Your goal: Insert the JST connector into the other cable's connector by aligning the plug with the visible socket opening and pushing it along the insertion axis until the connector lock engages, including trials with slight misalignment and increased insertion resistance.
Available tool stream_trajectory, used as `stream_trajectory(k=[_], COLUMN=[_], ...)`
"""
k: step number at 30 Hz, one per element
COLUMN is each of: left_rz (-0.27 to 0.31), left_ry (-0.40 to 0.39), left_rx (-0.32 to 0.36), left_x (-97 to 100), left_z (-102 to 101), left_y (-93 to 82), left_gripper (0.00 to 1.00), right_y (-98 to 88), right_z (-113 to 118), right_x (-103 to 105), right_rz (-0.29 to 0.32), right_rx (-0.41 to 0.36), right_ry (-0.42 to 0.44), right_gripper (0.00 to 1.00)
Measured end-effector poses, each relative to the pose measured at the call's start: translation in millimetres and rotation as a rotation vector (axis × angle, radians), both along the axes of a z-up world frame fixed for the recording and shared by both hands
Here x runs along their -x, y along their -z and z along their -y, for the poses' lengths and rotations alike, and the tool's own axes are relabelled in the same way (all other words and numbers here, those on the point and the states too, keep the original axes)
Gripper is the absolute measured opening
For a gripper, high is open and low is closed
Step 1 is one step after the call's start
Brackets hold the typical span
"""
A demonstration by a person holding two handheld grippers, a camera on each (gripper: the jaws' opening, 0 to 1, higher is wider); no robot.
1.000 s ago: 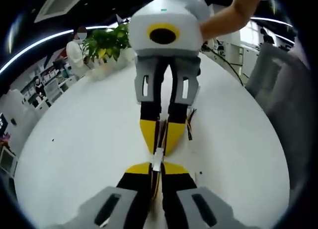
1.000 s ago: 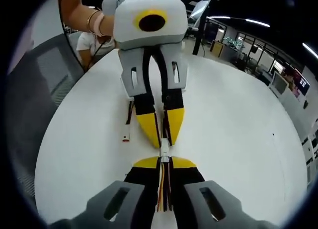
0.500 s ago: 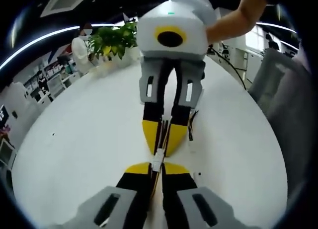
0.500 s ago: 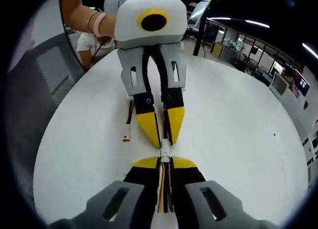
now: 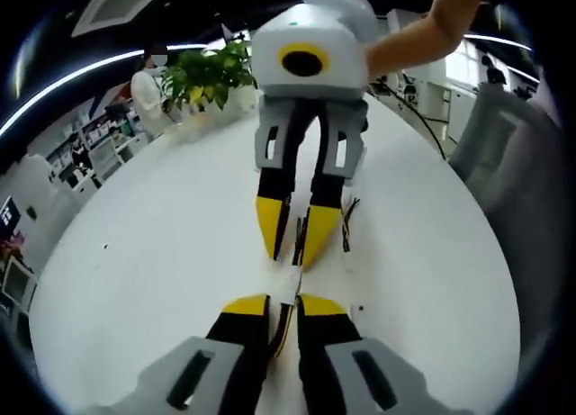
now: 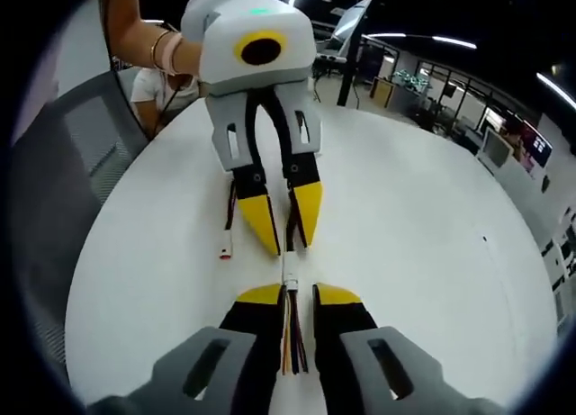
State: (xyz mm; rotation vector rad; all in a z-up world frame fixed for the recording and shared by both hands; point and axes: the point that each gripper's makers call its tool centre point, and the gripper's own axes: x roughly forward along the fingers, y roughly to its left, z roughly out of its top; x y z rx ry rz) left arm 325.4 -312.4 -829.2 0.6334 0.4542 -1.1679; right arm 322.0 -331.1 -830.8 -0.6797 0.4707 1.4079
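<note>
Yellow-tipped right tongs apparently pinch striped wires; white boxy connector protrudes

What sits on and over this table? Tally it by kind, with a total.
Grippers: 2, the left gripper and the right gripper
Cables: 3, the left gripper's cable, the right gripper's cable and the loose cable lying on the table
Potted plant: 1
Total: 6
</note>
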Motion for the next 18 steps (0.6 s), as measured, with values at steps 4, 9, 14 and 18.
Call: stream_trajectory(k=[4, 9, 14, 18], left_rz=[0.015, 0.025, 0.020, 0.005], left_ry=[0.002, 0.008, 0.025, 0.045], left_rx=[-0.002, -0.033, -0.038, -0.044], left_x=[6.9, 18.3, 32.9, 43.2], left_z=[-5, -9, -5, -1], left_y=[-8.9, -10.3, -10.5, -6.9], left_gripper=[0.04, 0.04, 0.04, 0.04], right_y=[-8.3, -13.1, -3.3, 5.3], right_z=[4, 9, 14, 16], right_x=[4, 16, 32, 38], right_rz=[0.018, 0.005, -0.041, -0.059], right_rx=[-0.006, -0.015, 0.021, 0.030], right_ry=[0.000, -0.002, -0.010, -0.015], right_gripper=[0.08, 0.09, 0.09, 0.09])
